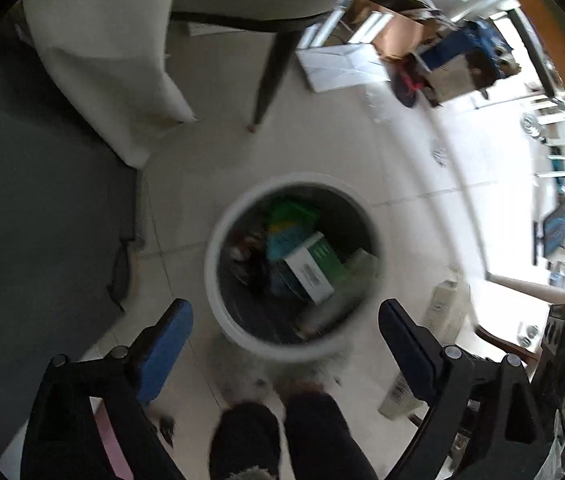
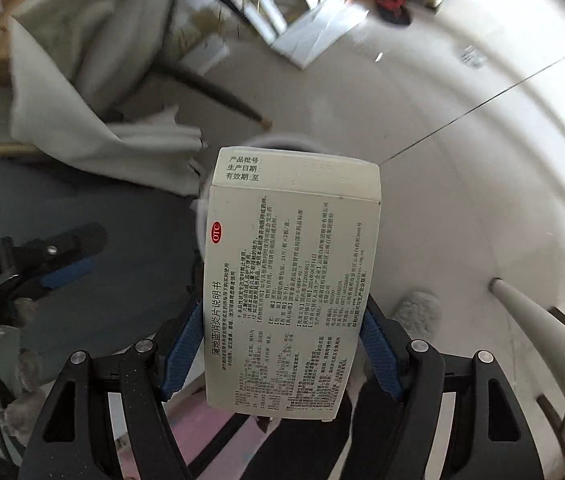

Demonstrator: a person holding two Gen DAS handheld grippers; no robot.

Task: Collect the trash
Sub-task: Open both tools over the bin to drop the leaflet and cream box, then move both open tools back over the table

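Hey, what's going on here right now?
A person with a gripper in each hand is collecting trash. The right gripper has a white medicine box between its blue pads. The left gripper is open and empty above a white trash bin on the floor, already holding boxes.

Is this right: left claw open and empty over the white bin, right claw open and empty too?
Not quite. The right claw is not empty: a white medicine box sits between its blue pads, as the right wrist view shows. The left claw is open and empty over the white bin, which already holds trash.
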